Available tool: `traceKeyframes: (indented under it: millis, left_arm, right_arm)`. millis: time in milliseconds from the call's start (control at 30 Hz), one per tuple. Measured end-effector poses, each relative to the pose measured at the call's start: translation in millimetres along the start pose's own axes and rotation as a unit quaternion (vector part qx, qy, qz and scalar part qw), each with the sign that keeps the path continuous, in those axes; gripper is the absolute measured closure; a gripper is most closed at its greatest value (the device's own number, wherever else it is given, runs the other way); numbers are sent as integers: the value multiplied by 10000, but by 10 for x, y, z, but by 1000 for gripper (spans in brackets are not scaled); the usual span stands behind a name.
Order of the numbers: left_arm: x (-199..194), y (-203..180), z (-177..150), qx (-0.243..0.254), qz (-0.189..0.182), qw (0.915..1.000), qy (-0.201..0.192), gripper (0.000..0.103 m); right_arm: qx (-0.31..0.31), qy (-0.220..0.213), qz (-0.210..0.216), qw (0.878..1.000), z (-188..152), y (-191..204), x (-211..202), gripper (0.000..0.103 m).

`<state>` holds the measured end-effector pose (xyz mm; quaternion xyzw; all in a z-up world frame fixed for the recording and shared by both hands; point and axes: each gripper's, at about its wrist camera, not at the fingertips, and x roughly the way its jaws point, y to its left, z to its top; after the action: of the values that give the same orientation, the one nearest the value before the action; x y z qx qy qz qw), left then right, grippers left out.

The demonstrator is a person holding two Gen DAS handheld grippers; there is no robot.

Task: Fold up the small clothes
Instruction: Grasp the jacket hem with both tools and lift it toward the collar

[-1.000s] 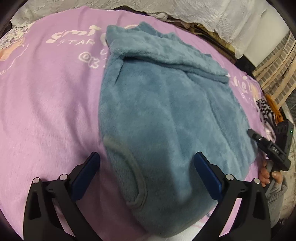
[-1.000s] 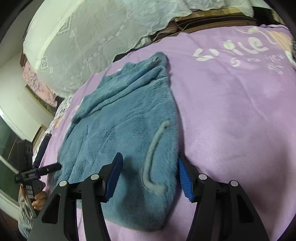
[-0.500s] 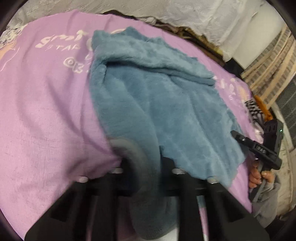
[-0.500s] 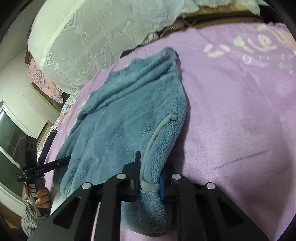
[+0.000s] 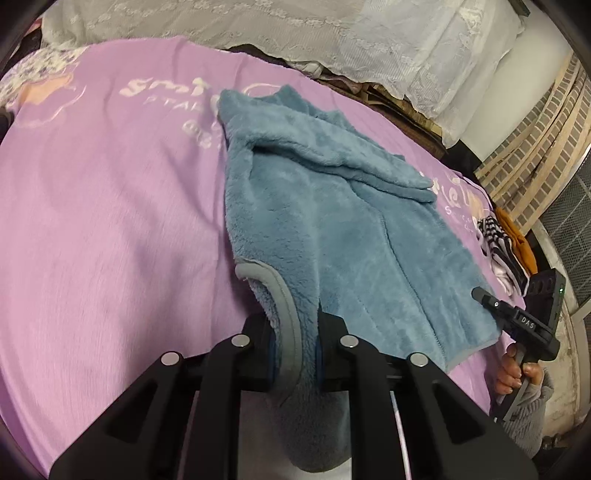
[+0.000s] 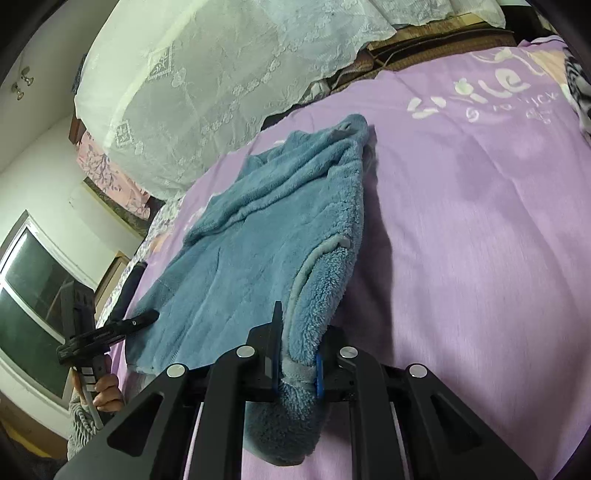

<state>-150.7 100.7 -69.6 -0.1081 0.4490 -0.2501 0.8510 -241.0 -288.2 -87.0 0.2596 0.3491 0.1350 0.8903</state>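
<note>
A blue fleece garment [image 5: 332, 221] lies spread on a purple bedsheet [image 5: 110, 221]; it also shows in the right wrist view [image 6: 258, 240]. My left gripper [image 5: 294, 347] is shut on the garment's near left corner, by a grey-trimmed edge [image 5: 284, 306], and lifts it off the sheet. My right gripper [image 6: 297, 363] is shut on the near right corner, by its grey-trimmed edge [image 6: 306, 273], also raised. Each gripper shows in the other's view, held in a hand: the right one [image 5: 524, 321] and the left one [image 6: 96, 336].
White lace bedding [image 5: 332, 33] is piled along the far side of the bed. A heap of striped and orange clothes [image 5: 506, 251] lies at the bed's right edge. A window [image 6: 33, 295] is at the left in the right wrist view.
Both grippers were open over the garment's near corners a second ago. They have closed on the corners and lifted them off the sheet.
</note>
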Motion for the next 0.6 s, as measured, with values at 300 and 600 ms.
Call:
traceKeyframes:
  millis: [300, 600]
  left_arm:
    - [216, 89, -50, -7, 102, 9986, 527, 69]
    - [-8, -58, 384, 221, 133, 9997, -31, 89]
  right_arm:
    - [-37, 446, -171, 9989, -175, -32, 135, 85]
    - [336, -16, 589, 9977, 321, 0, 25, 89]
